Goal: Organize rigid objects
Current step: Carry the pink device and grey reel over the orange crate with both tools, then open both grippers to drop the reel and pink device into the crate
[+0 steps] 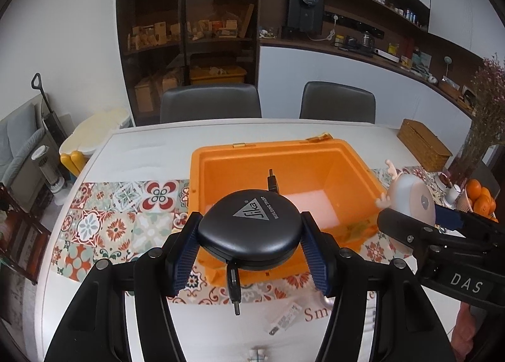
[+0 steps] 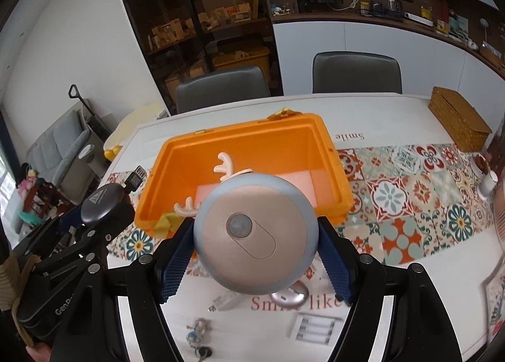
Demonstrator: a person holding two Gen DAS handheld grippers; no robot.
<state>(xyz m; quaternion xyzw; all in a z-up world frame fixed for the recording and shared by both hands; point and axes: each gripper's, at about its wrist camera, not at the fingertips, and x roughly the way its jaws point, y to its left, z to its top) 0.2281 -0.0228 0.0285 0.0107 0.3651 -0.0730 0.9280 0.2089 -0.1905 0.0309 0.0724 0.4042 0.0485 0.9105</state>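
Note:
An open orange box (image 1: 262, 154) (image 2: 176, 154) stands on the table, a pale pad on its floor. My left gripper (image 1: 249, 232) is shut on a black round Sika cable reel (image 1: 249, 223), held above the box's near rim; the reel also shows in the right wrist view (image 2: 101, 202). My right gripper (image 2: 255, 242) is shut on a round blue-grey night light with antlers (image 2: 252, 236), held above the box's near right corner; the light also shows in the left wrist view (image 1: 410, 201).
A patterned runner (image 2: 410, 191) crosses the white table (image 1: 157, 141). Near the front lie a silver mouse (image 2: 290, 295), a battery pack (image 2: 315, 329), a small packet (image 1: 284, 318) and a small figurine (image 2: 195, 330). A wicker box (image 2: 457, 119) sits far right. Two chairs (image 1: 210, 103) stand behind.

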